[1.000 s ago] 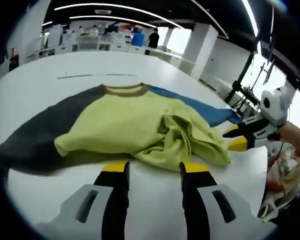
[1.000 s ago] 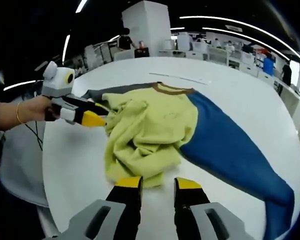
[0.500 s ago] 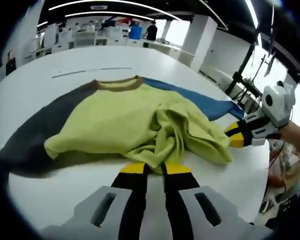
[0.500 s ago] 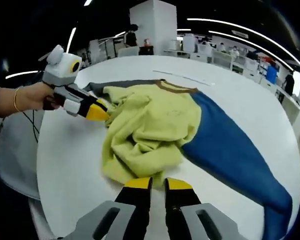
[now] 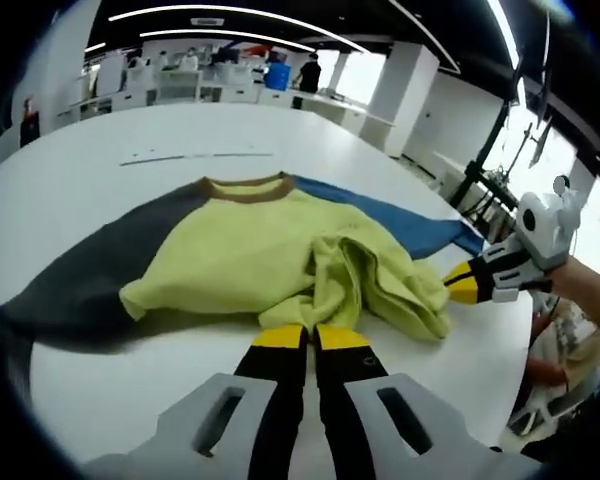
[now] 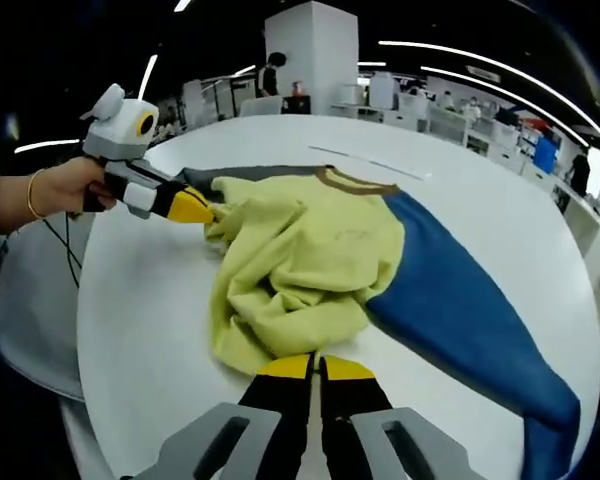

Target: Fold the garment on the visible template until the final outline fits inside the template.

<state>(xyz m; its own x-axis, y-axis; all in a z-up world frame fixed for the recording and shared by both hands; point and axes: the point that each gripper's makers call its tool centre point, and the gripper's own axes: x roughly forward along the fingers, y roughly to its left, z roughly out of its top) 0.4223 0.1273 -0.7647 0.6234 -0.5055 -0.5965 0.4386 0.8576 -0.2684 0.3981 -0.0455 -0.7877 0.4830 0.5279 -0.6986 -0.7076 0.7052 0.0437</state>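
Observation:
A sweater (image 5: 240,240) lies on the round white table (image 5: 90,150): yellow-green body, brown collar (image 5: 248,187), dark grey sleeve (image 5: 80,285) and blue sleeve (image 6: 460,300) spread to the sides. Its lower half is bunched into folds (image 6: 290,290). My left gripper (image 5: 311,336) is shut, its yellow tips pinching the near hem. In the right gripper view it (image 6: 195,208) meets the cloth's left edge. My right gripper (image 6: 316,367) is shut on the hem in front of it, and its tip (image 5: 463,290) shows beside the crumpled corner.
A thin grey line (image 5: 195,156) marks the table beyond the collar. A person's hand (image 6: 55,195) with a bracelet holds the left gripper past the table's rim. Desks, a white pillar (image 6: 310,50) and distant people fill the room behind.
Both pairs of jaws stood open a second ago and have since closed onto the sweater's hem. The bunched cloth has shifted slightly with them.

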